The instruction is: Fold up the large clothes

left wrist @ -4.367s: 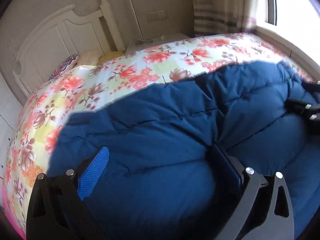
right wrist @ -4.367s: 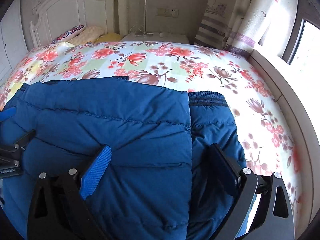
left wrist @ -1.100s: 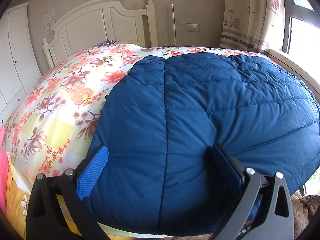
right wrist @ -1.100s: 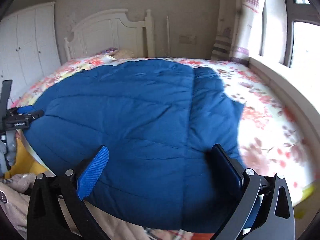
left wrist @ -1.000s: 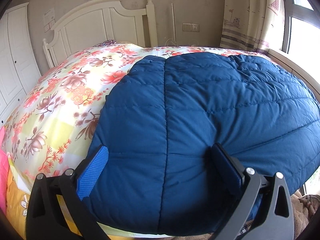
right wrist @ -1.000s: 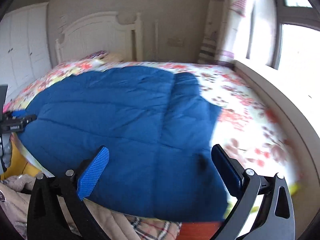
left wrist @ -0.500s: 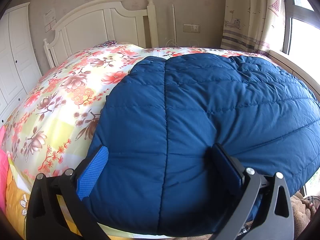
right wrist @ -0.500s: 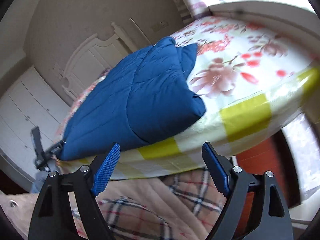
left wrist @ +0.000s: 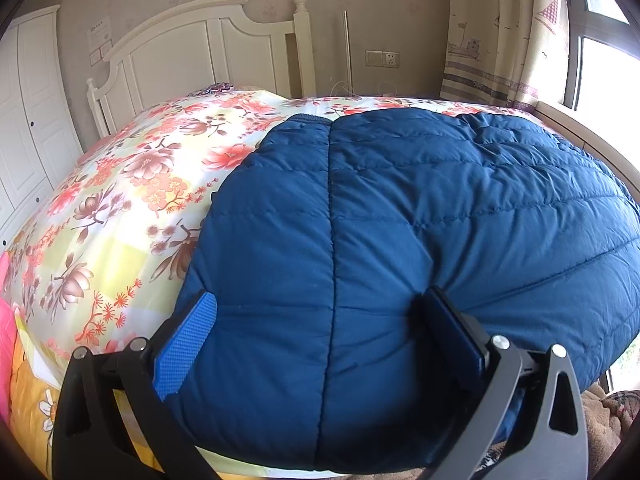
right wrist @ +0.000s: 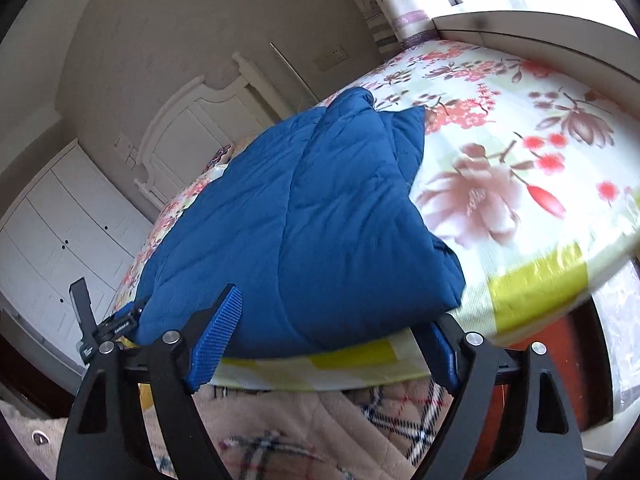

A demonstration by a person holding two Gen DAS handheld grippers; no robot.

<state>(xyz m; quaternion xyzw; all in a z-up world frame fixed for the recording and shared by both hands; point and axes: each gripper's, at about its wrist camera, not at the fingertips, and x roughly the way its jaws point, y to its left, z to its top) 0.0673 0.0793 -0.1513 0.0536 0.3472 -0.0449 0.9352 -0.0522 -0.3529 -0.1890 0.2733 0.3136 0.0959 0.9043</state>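
Note:
A navy blue quilted down jacket (left wrist: 420,216) lies folded on the floral bedspread (left wrist: 132,196), near the foot of the bed. My left gripper (left wrist: 320,328) is open and empty, with its fingers spread over the jacket's near edge. My right gripper (right wrist: 324,328) is open and empty, pulled back off the bed and tilted. It sits just below the near edge of the jacket (right wrist: 296,216). The left gripper (right wrist: 108,328) also shows in the right wrist view, at the jacket's left corner.
A white headboard (left wrist: 200,56) stands at the far end of the bed and white wardrobe doors (right wrist: 60,232) on the left. A curtain (left wrist: 500,32) and a window ledge (right wrist: 540,36) run along the right. A beige plaid garment (right wrist: 320,432) is right below the right gripper.
My right gripper has drawn back from the jacket, dropped below the bed's edge and tilted. The left gripper and the jacket have stayed in place.

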